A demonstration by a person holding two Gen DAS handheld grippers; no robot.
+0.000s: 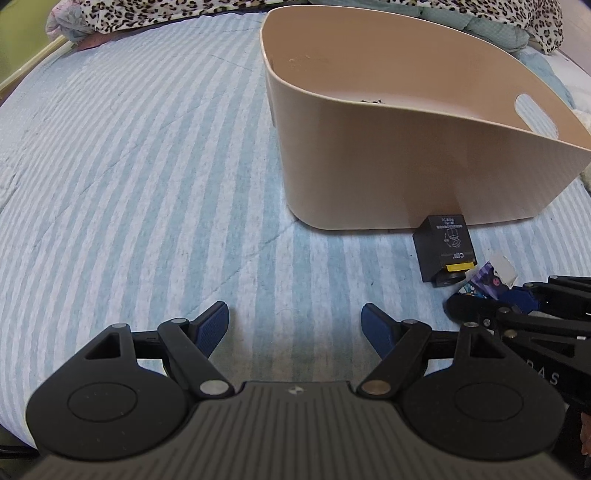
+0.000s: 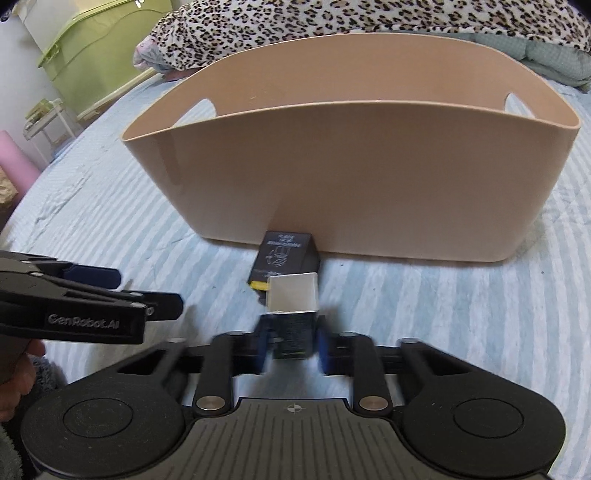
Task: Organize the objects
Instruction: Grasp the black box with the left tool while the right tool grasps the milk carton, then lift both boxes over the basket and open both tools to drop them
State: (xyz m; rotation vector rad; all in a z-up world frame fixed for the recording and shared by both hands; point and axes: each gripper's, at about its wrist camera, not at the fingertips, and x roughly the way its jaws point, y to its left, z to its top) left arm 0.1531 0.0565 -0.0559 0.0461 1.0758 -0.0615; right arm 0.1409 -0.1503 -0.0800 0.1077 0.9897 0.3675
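A beige plastic basket (image 1: 406, 177) with handle cut-outs stands on the striped bed; it also fills the right wrist view (image 2: 351, 177). A black box with a yellow label (image 1: 445, 251) lies against its near wall, also seen in the right wrist view (image 2: 286, 254). My right gripper (image 2: 291, 341) is shut on a small dark carton with a white open flap (image 2: 293, 317), just in front of the black box. In the left wrist view the carton (image 1: 487, 282) shows at the right gripper's tips (image 1: 480, 299). My left gripper (image 1: 295, 328) is open and empty over the sheet, left of them.
Blue and white striped bedding (image 1: 147, 184) covers the bed. A leopard-print blanket (image 2: 369, 22) lies behind the basket. Green storage bins (image 2: 96, 51) and a small rack (image 2: 48, 122) stand off the bed's far left.
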